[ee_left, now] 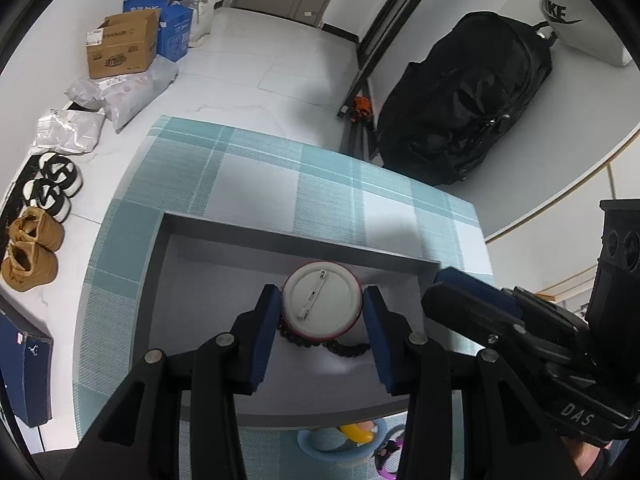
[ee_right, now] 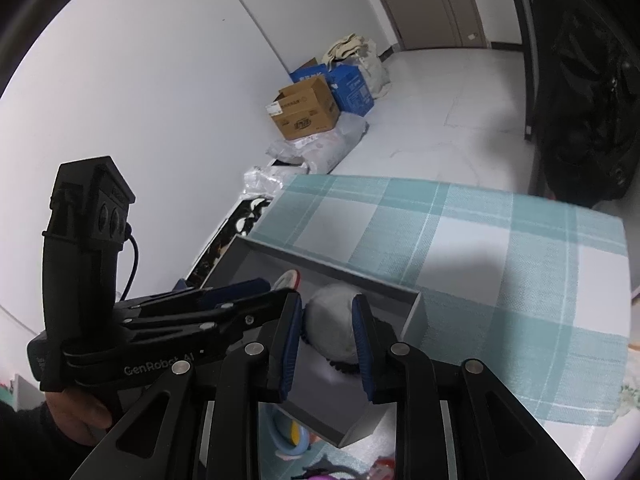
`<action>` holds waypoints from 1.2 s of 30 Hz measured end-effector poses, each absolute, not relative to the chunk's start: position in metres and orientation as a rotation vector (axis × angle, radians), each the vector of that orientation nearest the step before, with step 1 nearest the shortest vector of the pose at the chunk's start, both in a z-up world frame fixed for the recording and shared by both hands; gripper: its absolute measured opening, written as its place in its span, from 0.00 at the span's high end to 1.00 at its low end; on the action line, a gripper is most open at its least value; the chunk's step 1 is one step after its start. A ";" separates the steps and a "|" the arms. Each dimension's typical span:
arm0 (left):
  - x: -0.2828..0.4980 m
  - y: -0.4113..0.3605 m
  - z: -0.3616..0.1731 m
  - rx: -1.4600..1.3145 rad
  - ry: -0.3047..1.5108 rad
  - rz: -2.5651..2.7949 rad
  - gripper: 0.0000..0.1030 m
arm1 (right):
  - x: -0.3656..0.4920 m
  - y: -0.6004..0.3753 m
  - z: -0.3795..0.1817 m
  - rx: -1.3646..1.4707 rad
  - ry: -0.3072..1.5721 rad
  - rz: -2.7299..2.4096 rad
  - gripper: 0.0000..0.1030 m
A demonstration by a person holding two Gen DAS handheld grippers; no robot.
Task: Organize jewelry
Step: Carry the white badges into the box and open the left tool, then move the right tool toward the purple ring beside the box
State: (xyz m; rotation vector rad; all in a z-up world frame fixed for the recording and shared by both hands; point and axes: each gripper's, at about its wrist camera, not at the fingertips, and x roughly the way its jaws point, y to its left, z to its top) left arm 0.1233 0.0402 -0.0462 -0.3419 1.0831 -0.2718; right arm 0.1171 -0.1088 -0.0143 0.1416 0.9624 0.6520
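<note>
The grey tray [ee_left: 256, 225] lay on the checked cloth [ee_left: 256, 176] with its floor bare along the left and far sides, while its raised walls barred any low sideways way in. The middle and right of the tray were taken up by the round badge [ee_left: 320, 300] resting on a dark bead string [ee_left: 340, 347], with the left gripper [ee_left: 320, 316] straddling the badge with its jaws apart and the right gripper [ee_left: 472, 296] crowding in at the right wall. Beyond the far wall the cloth lay bare to the table edge, whereas the strip nearest the person was cluttered by a light blue ring [ee_left: 340, 450] and purple pieces [ee_left: 386, 454].
</note>
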 end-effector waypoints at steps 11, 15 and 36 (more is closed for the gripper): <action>0.114 0.039 -0.035 -0.320 1.031 -0.285 0.41 | 0.106 -0.134 0.010 0.177 0.851 0.601 0.45; 0.106 0.037 -0.030 -0.287 1.014 -0.267 0.41 | 0.097 -0.141 0.015 0.183 0.831 0.576 0.30; 0.044 0.031 -0.012 -0.180 0.890 -0.216 0.39 | 0.027 -0.151 0.019 0.054 0.761 0.523 0.02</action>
